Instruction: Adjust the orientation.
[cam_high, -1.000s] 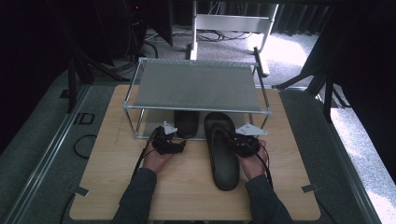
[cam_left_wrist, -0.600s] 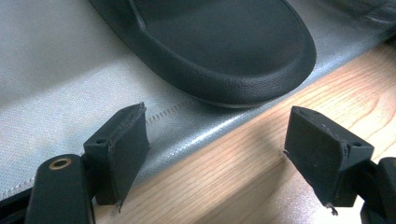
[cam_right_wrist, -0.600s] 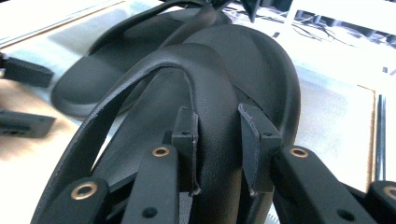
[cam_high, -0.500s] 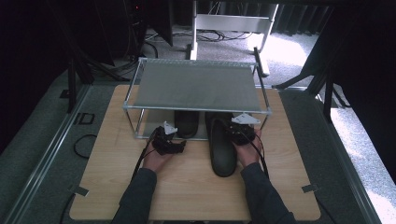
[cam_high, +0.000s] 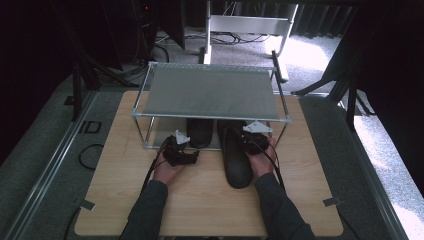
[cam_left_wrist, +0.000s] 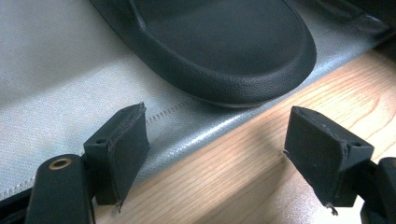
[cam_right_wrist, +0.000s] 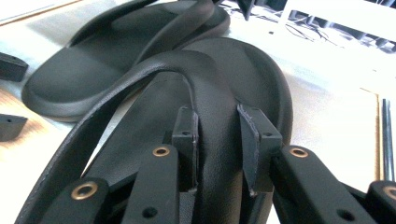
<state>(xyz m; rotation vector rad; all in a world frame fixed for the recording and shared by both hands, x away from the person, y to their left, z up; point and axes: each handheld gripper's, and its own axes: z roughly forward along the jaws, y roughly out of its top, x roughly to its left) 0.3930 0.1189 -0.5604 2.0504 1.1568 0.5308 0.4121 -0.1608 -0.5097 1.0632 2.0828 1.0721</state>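
We are noting the right tongs (cam_right_wrist: 217, 140) pinching the black rubber sandal's strap (cam_right_wrist: 205, 93), left tongs (cam_left_wrist: 233, 154) spread; the strap risks slipping, snagging the wire-frame shoe rack (cam_high: 212, 117).

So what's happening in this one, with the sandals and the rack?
A person is putting black sandals on the low shelf of a wire rack. The right gripper is shut on the strap of the right sandal, which lies partly under the rack. The left sandal already sits on the grey shelf liner. The left gripper is open beside its heel, holding nothing.
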